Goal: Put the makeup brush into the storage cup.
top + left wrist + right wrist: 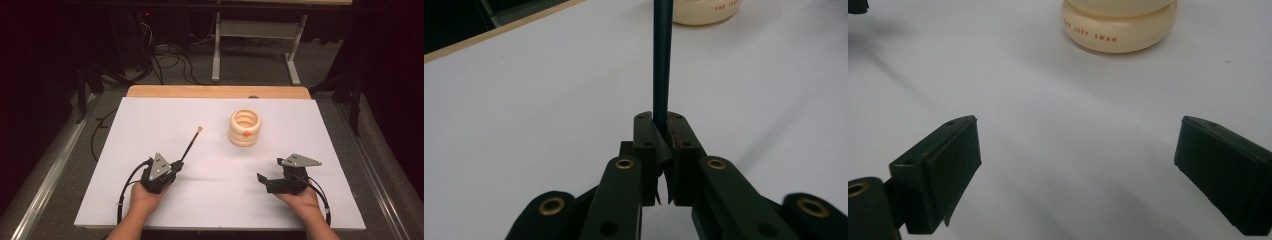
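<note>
Left tool [663, 131] clamps brush [662, 60] | bristle tip cut off | right tool [1075, 175] agape

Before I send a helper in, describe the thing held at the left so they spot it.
On the white table, look left of the cream ringed holder. The left tool is shut on a thin dark brush, slanting away, the only long stick, with a pale tip.

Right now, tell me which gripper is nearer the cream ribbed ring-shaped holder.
Right. The right gripper sits below the cream ribbed ring-shaped holder, slightly right, jaws open. The left gripper sits farther off, lower left, clamping a thin dark brush.
</note>
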`<state>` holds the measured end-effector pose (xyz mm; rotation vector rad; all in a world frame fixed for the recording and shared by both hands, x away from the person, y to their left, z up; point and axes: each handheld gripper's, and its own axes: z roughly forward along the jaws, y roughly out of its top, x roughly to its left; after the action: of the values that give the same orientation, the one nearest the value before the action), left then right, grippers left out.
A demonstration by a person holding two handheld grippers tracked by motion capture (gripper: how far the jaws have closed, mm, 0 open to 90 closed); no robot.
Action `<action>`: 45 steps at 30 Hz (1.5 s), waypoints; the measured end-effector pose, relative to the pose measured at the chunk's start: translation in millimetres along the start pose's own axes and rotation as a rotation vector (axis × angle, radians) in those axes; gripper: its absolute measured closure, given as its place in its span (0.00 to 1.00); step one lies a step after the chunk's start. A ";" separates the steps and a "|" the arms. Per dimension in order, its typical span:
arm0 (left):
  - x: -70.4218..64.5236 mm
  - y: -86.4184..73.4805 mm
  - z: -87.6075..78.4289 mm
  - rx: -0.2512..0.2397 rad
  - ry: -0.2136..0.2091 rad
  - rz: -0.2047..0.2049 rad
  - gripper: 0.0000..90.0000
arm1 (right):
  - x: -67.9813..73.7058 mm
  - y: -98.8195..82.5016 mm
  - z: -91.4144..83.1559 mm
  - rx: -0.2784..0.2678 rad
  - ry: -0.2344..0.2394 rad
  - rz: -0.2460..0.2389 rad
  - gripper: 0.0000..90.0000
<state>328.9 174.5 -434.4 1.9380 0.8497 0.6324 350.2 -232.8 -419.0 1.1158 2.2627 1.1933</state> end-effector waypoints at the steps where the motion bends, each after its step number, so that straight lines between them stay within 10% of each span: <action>1: 0.3 -0.1 0.0 -0.001 -0.005 -0.011 0.95 | 0.0 -0.1 -0.1 -0.002 0.000 0.001 0.07; 19: 1.4 7.7 -4.0 -0.056 -0.094 -0.121 0.95 | -0.6 -0.6 -3.4 -0.040 0.030 -0.001 0.09; 45: -16.3 27.7 4.4 -0.138 -0.145 -0.106 0.95 | 8.5 7.4 -6.2 -0.138 0.038 -0.045 0.15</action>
<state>330.3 149.7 -413.6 1.7785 0.7913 0.4689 344.7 -227.0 -409.0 0.9939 2.1834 1.3401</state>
